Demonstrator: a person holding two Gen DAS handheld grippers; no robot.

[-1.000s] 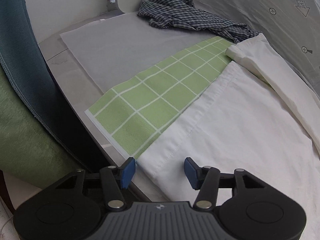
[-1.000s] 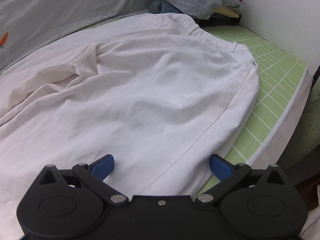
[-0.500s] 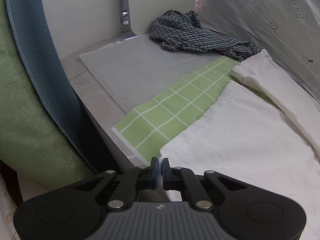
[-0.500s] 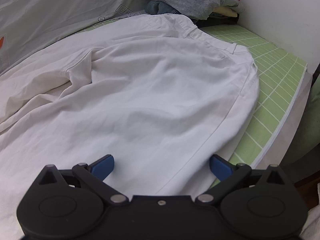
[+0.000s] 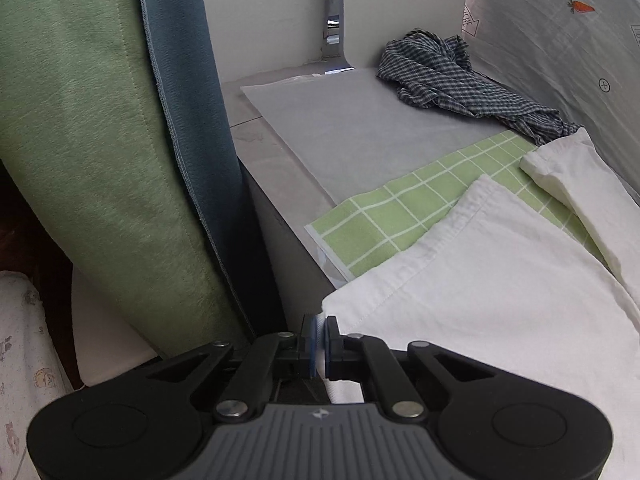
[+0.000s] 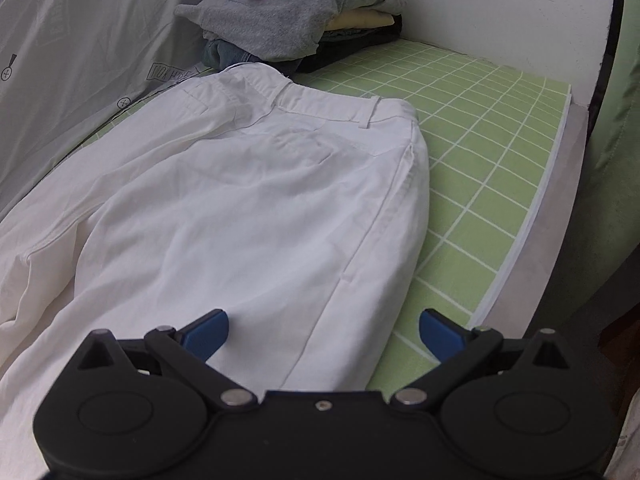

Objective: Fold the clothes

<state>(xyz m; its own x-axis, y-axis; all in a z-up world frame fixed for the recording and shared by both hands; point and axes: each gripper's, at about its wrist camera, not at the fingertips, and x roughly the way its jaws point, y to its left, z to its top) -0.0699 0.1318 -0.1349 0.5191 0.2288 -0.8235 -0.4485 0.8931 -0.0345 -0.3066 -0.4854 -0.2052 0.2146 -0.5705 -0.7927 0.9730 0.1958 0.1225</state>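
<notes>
- Left wrist view: left tongs clamped on the hem corner of the white trousers, at the near edge of the worktop. The legs lie across the green checked mat; a crumpled plaid shirt sits at the far corner.
- Right wrist view: right tongs spread wide, holding nothing, over the outer seam of the white trousers. The waistband lies toward the stack of folded clothes at the far edge.
- Handling, judged: light, limp cotton; best held at hem and waistband corners. No containers seen.

Smooth white woven cloth trousers are lying ahead of the matt black plastic tongs, covering a smooth green checked mat to their right.
</notes>
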